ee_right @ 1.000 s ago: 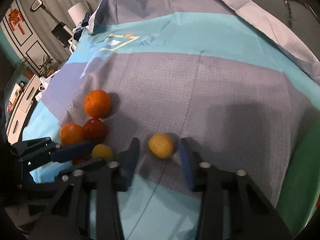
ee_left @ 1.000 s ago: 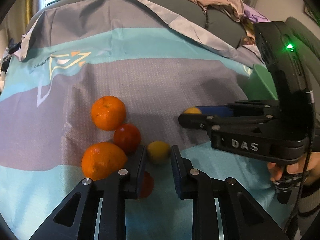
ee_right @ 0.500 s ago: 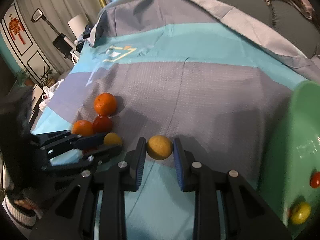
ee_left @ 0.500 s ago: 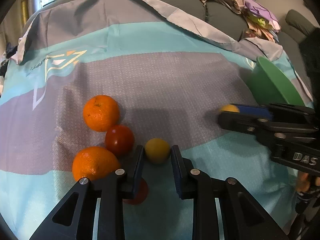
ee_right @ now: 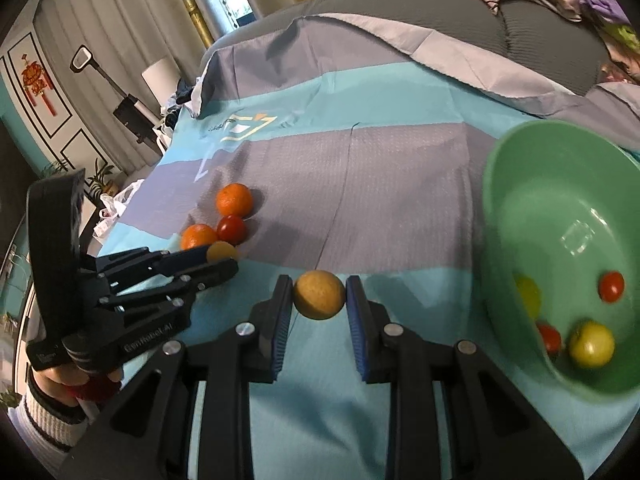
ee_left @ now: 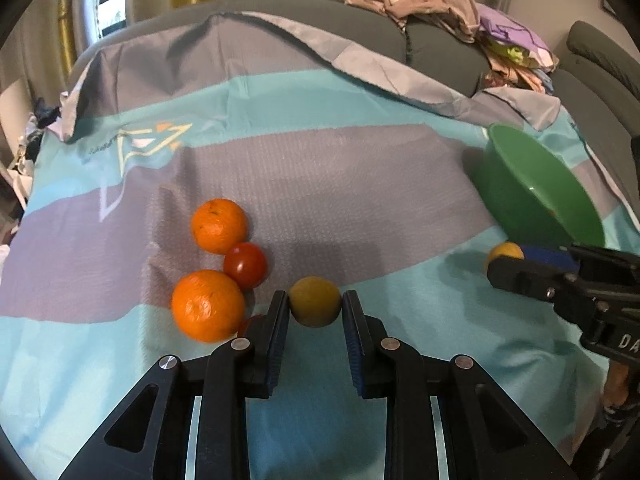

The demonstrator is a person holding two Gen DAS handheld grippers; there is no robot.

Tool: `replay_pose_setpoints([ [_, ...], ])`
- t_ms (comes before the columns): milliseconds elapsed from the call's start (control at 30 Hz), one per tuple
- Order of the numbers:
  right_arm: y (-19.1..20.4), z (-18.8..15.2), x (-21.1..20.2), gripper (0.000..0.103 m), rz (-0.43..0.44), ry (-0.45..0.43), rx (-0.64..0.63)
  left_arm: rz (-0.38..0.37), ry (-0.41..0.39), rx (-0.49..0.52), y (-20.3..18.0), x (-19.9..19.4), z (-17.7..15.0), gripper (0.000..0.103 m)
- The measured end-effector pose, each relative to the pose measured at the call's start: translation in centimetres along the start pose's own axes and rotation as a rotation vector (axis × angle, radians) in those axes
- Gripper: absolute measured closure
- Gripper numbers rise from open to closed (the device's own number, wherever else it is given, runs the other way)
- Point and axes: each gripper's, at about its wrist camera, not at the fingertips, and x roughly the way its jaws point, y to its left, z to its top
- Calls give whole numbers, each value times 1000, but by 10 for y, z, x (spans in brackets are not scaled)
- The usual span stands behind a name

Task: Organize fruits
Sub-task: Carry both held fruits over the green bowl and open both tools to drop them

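Note:
My left gripper (ee_left: 315,310) is shut on a small yellow fruit (ee_left: 315,301), just above the teal and grey cloth. To its left lie two oranges (ee_left: 219,225) (ee_left: 208,305) and a red tomato (ee_left: 245,265); another red fruit (ee_left: 247,323) peeks out behind the left finger. My right gripper (ee_right: 319,300) is shut on a second yellow fruit (ee_right: 319,295), held left of the green bowl (ee_right: 516,200). The bowl holds two yellow fruits (ee_right: 591,343) and small red tomatoes (ee_right: 611,286). The right gripper also shows in the left wrist view (ee_left: 520,266).
The cloth (ee_left: 328,168) covers a grey sofa (ee_left: 436,44) with a pile of clothes (ee_left: 440,0) at the back. The left gripper's body (ee_right: 120,280) fills the left of the right wrist view. A lamp and stand (ee_right: 128,92) are beyond the cloth's left edge.
Both grippers closed on their yellow fruits. The right gripper moved right with its fruit, bringing the green bowl's inside into view. The left gripper lifted slightly.

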Motion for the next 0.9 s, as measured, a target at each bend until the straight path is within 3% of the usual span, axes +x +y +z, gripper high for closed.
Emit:
replay_pose_setpoints([
  [433, 2, -29, -47, 75, -21, -42, 27, 35, -95, 22, -19, -58, -14, 77],
  [900, -11, -33, -85, 75, -40, -126, 47, 25, -152, 68, -47, -78, -10, 77],
])
